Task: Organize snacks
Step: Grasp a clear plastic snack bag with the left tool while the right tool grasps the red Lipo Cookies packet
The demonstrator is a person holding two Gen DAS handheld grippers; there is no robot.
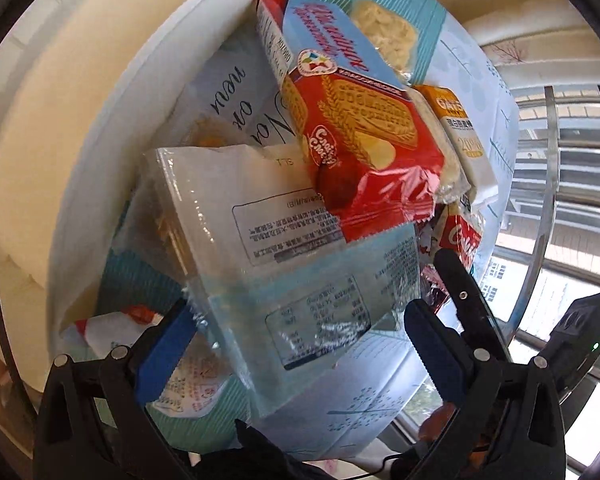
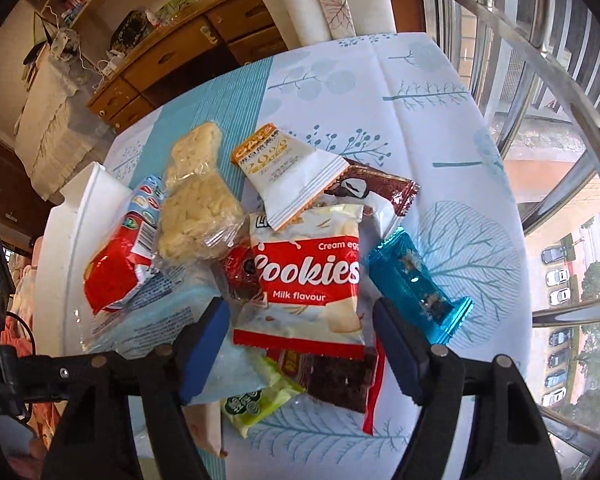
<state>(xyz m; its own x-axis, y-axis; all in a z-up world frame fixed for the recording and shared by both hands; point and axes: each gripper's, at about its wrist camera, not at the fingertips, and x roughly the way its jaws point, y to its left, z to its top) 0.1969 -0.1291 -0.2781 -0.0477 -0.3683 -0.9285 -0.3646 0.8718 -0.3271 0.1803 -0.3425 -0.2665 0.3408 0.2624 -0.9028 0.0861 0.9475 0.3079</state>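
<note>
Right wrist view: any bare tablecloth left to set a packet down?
Yes: tablecloth is bare beyond the brown wrapper and right of the blue packet, toward the window. Crowded around the Cookies bag and left to the white tray.

Glossy red foil biscuit packet (image 1: 364,128); clear crinkled plastic wrapper (image 1: 260,240); shiny blue foil bar (image 2: 418,284); matt printed cloth (image 2: 440,92) covering the surface; smooth white plastic tray (image 2: 72,216).

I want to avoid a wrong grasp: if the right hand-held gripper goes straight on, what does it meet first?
Probably the Cookies packet, lying between the open fingers of the right hand-held gripper; depth is unclear.
</note>
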